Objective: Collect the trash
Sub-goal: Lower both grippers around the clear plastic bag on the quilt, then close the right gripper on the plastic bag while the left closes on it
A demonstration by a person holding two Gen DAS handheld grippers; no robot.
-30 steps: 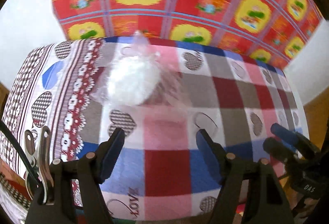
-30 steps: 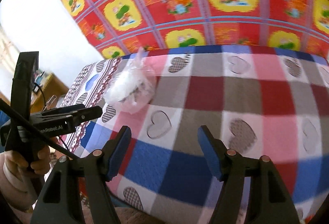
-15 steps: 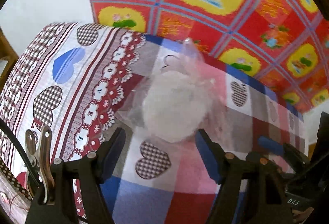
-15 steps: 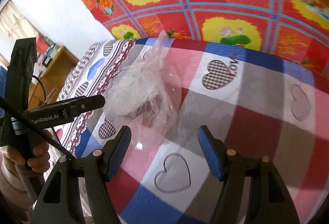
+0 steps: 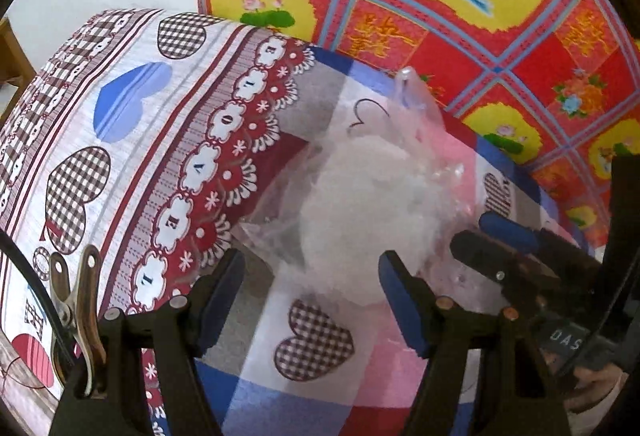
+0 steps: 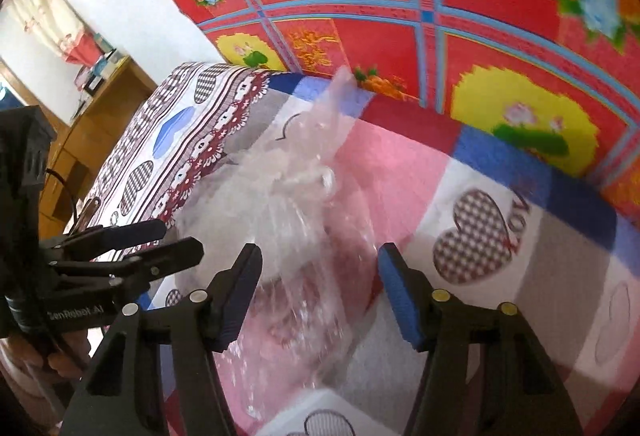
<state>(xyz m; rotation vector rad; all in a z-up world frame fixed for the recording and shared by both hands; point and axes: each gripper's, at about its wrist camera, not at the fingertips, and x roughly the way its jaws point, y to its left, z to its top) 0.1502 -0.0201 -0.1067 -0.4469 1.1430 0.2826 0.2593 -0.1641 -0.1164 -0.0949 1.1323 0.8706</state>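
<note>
**Both grippers close in on a clear bag of white stuffing**

Left wrist view shows the left gripper (image 5: 312,300) tilted down over a patterned cloth (image 5: 132,140) of hearts and checks that covers the surface. Its fingers (image 5: 224,288) are spread wide and nothing is pinched. A clear plastic bag (image 5: 360,204) holding white fluffy material lies on the cloth just beyond the fingertips, its lower edge reaching into the gap between them. The bag's twisted top points toward the far side, where a red and yellow flowered cloth (image 5: 460,16) rises behind.

From the right wrist view, the right gripper (image 6: 320,292) sits over the near, crinkled part of the same bag (image 6: 296,204). Its fingers (image 6: 396,292) are apart and closing, with loose plastic film between them; they do not yet press on it. The left gripper (image 6: 160,242) appears at the left edge of this view, just beside the bag. A wooden cabinet (image 6: 80,140) stands far left.
</note>
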